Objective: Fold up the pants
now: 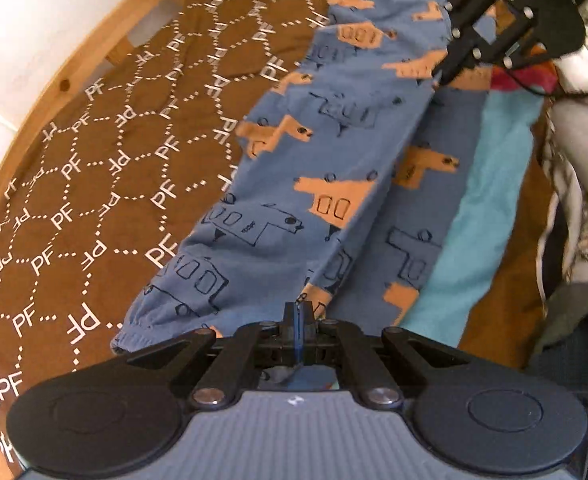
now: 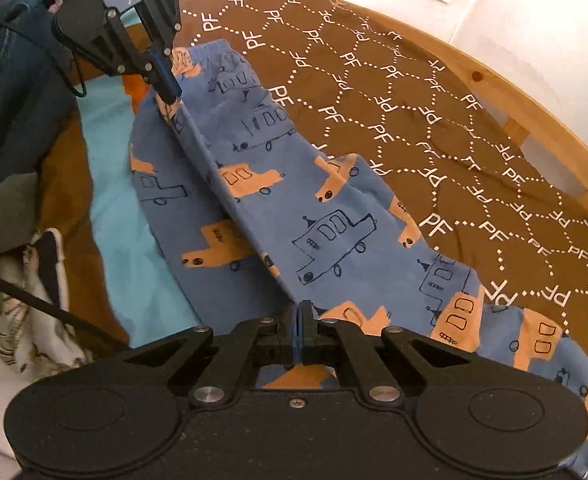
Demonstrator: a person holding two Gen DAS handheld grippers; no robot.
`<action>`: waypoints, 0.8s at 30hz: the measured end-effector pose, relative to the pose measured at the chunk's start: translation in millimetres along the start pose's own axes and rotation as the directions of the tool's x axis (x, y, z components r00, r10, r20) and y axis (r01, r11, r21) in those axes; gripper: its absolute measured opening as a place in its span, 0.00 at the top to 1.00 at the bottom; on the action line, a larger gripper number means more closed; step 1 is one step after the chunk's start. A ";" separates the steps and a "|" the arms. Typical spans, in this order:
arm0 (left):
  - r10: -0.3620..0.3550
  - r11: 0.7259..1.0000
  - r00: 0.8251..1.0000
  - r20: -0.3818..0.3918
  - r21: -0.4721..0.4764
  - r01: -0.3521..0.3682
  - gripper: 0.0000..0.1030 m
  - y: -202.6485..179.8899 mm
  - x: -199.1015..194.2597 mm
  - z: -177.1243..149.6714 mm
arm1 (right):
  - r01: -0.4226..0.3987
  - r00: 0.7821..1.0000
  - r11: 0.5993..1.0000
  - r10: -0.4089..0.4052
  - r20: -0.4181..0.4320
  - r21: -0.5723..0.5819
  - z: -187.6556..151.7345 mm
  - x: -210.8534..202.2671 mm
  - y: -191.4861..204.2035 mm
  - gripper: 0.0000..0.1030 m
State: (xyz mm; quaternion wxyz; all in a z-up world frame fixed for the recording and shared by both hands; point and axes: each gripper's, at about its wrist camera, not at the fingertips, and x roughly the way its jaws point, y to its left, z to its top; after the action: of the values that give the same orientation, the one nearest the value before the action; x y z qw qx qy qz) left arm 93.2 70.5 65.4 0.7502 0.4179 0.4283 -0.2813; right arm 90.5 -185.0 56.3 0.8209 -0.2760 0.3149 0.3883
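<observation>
Brown patterned bedspread [image 2: 414, 128] under pants [image 2: 294, 208]; both grippers [image 1: 298, 312] [image 2: 301, 312] clench them.

Blue pants [image 2: 294, 200] printed with orange and outlined vehicles; brown bedsheet [image 2: 434, 128] with white dotted hexagons and "PF" letters; plain turquoise cloth [image 2: 121, 208]; pale wooden bed frame [image 2: 506, 92].

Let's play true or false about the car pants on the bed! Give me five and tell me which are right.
1. Both grippers are pinching the pants. True: the left gripper and the right gripper are shut on the blue fabric.
2. The pants have flowers on them. False: they show cars, some orange, some only outlined.
3. The bedspread is brown with white letters. True.
4. The pants hang in the air. False: they lie on the bed.
5. A light blue cloth lies beside the pants. True.
</observation>
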 end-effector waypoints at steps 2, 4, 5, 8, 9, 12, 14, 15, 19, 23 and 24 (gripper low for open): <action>0.004 0.999 1.000 -0.012 0.051 -0.003 1.00 0.2 -1.3 -0.7 | -0.025 1.000 1.000 0.025 0.002 -0.007 -0.8 -5.3 1.6 1.00; 0.013 0.995 1.000 -0.024 0.098 -0.011 1.00 -1.7 0.8 -2.6 | -0.045 0.999 0.999 0.045 -0.006 -0.022 -1.6 -3.8 4.8 1.00; 0.029 0.991 0.999 -0.027 0.131 -0.025 1.00 -4.0 3.2 -5.1 | -0.050 0.999 0.998 0.050 -0.014 -0.027 -2.4 -2.2 7.1 1.00; 0.085 0.970 0.996 -0.025 0.231 -0.077 1.00 -26.4 11.4 -10.1 | -0.064 0.998 0.998 0.063 -0.029 -0.030 -5.6 4.9 11.1 1.00; 0.101 0.961 0.995 -0.025 0.260 -0.091 1.00 -32.4 11.8 -12.4 | -0.063 0.998 0.998 0.062 -0.030 -0.029 -6.0 6.0 11.9 1.00; 0.154 0.936 0.988 -0.013 0.322 -0.142 1.00 -42.1 12.2 -16.6 | -0.062 0.998 0.998 0.061 -0.022 -0.022 -5.6 4.5 11.5 1.00; 0.163 0.935 0.987 -0.014 0.322 -0.150 1.00 -40.9 12.3 -17.2 | -0.065 0.998 0.998 0.065 -0.018 -0.015 -5.1 3.5 10.8 1.00; 0.166 0.934 0.986 -0.015 0.322 -0.153 1.00 -40.4 12.9 -16.7 | -0.069 0.997 0.998 0.069 -0.017 -0.013 -4.6 3.7 10.2 1.00; 0.178 0.930 0.984 -0.025 0.331 -0.160 1.00 -39.7 11.9 -16.7 | -0.098 0.995 0.995 0.098 -0.011 -0.024 -4.4 -0.9 11.6 1.00; 0.168 0.926 0.985 -0.048 0.349 -0.141 1.00 -40.4 15.8 -18.4 | -0.123 0.992 0.991 0.123 -0.016 -0.045 -4.9 -1.3 14.0 1.00; 0.165 0.925 0.985 -0.056 0.355 -0.134 1.00 -41.0 18.2 -18.4 | -0.126 0.992 0.991 0.125 -0.023 -0.046 -6.0 0.6 14.5 1.00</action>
State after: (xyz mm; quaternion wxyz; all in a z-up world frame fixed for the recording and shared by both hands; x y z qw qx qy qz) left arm 62.4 65.1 28.4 0.6642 0.5876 0.3698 -0.2769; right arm 77.2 -180.9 48.9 0.7848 -0.2788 0.3305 0.4440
